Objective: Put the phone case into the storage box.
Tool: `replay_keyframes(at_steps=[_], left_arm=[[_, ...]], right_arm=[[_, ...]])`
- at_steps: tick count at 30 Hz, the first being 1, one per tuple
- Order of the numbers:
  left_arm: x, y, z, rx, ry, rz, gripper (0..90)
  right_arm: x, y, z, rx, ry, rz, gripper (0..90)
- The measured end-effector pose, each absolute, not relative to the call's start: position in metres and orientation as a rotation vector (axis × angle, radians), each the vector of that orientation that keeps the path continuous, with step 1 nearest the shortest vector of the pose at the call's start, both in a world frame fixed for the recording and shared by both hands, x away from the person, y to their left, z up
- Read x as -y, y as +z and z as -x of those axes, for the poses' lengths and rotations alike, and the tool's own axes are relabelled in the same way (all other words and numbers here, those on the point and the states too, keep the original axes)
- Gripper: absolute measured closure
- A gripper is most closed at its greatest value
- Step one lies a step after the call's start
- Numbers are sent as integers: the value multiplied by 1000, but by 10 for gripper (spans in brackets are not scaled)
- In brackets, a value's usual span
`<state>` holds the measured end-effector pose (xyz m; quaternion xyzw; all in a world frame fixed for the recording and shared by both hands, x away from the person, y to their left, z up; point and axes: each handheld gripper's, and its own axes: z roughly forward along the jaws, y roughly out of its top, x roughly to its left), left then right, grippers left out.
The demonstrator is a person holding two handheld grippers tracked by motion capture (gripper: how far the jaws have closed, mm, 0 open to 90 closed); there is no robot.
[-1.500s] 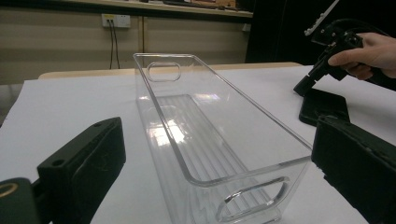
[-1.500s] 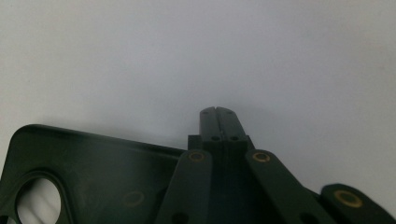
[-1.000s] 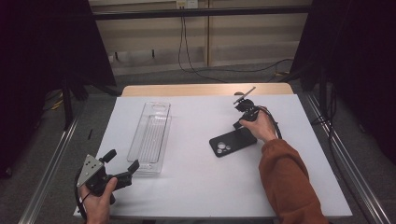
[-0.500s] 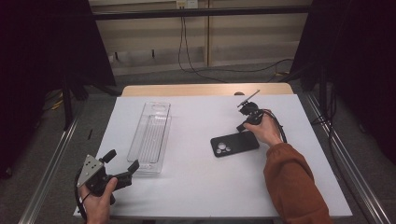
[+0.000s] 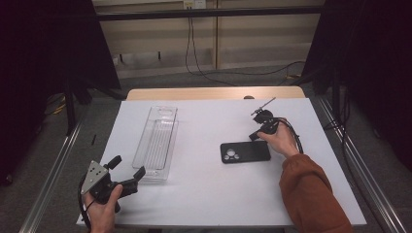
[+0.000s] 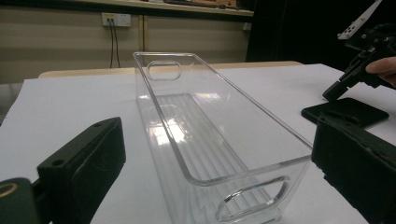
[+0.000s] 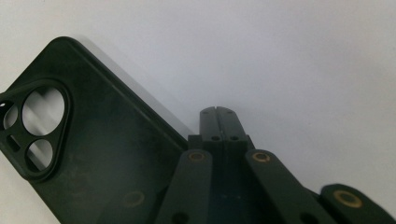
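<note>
White table [image 5: 204, 194] with a clear, ribbed, oblong plastic bin [image 5: 158, 141] as the landmark. The bin stands upright on the table, open side up, with a handle slot cut in each short end. To the right of the bin and well apart from it lies a flat black phone case [image 5: 245, 152] with a rounded triangular camera cut-out, resting face down on the table.

Left gripper [image 5: 127, 172]: held at the bin's near short end, pointing along the bin; in the left gripper view its two black jaws stand wide, one at each side of the bin's near wall [image 6: 243, 179], with nothing pressed between them.

Right gripper [image 5: 253, 136]: held over the far right corner of the phone case, on the side away from the bin. In the right gripper view its jaws are pressed together on nothing, the tip [image 7: 218, 112] just beside the case's edge [image 7: 140, 121]; whether it touches the case is unclear from these angles.
</note>
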<state>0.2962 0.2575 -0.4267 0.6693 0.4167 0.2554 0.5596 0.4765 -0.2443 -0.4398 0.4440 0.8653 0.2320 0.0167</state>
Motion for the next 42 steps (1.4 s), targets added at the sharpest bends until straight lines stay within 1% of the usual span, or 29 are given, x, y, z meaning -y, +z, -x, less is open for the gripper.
replay_keyframes(at_steps=[42], left_arm=[[-256,-426,-297,-974,595,-1586,30]], right_arm=[[257,-440,-432,-2693,777,-1306,900]])
